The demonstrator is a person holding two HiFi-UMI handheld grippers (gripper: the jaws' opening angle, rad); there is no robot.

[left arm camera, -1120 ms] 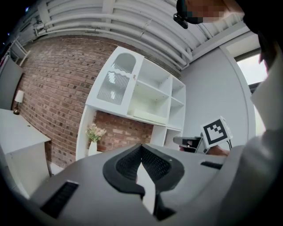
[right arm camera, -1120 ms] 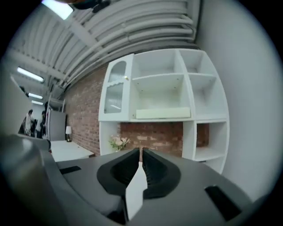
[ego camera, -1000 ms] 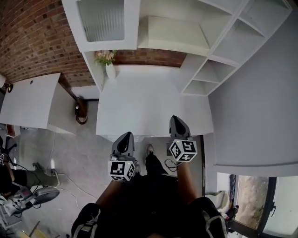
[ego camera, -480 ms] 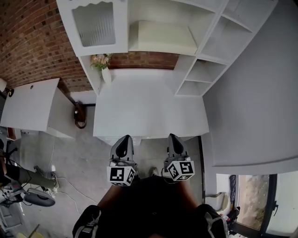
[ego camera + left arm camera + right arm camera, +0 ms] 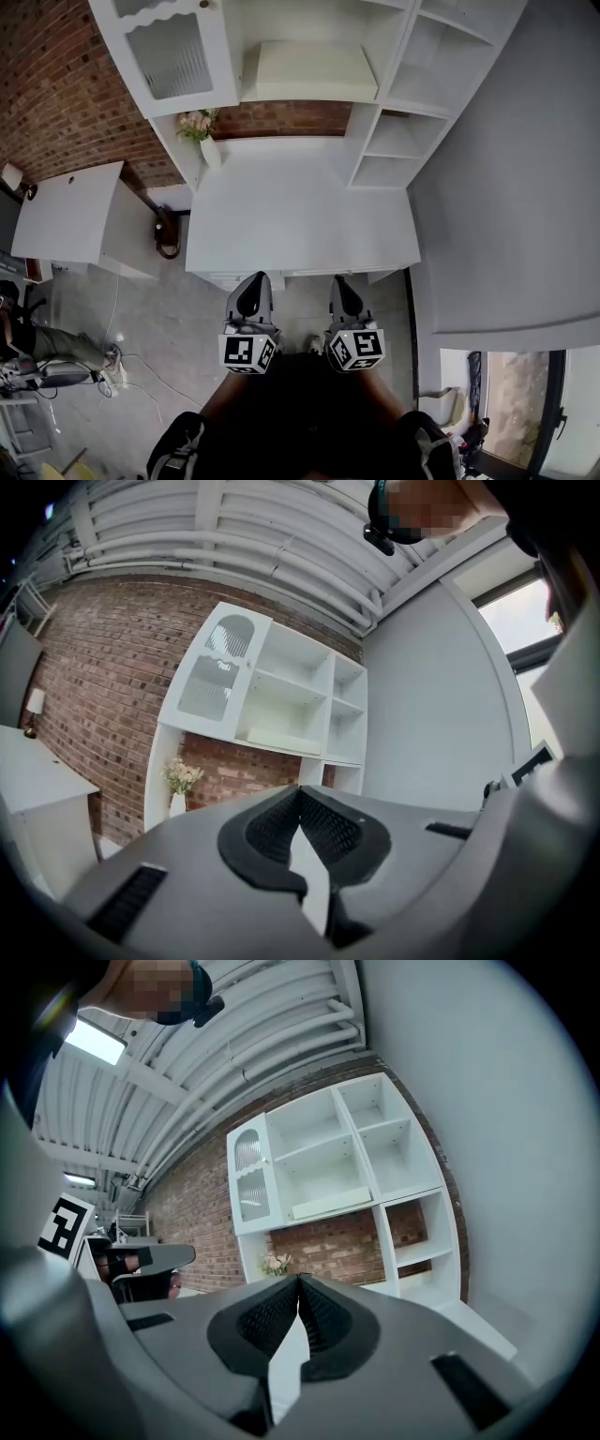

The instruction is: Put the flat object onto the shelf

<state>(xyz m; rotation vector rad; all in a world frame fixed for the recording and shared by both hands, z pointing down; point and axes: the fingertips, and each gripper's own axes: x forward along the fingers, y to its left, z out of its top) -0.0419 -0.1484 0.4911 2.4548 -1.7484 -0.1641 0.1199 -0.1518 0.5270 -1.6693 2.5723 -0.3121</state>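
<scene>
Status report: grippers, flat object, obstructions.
Left gripper, right gripper shut, empty, at the desk's near edge. Flat object lies on the shelf. Only a flower vase at the desk's rear left.

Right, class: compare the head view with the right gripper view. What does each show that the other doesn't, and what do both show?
Only the head view: the grey floor, a side table on the left and the person's legs.

Only the right gripper view: the ceiling pipes, a ceiling light, and a close look along the shut, empty jaws of the right gripper.

Both: the white shelf unit, the flat pale object lying on its shelf, the vase of flowers and the brick wall.
</scene>
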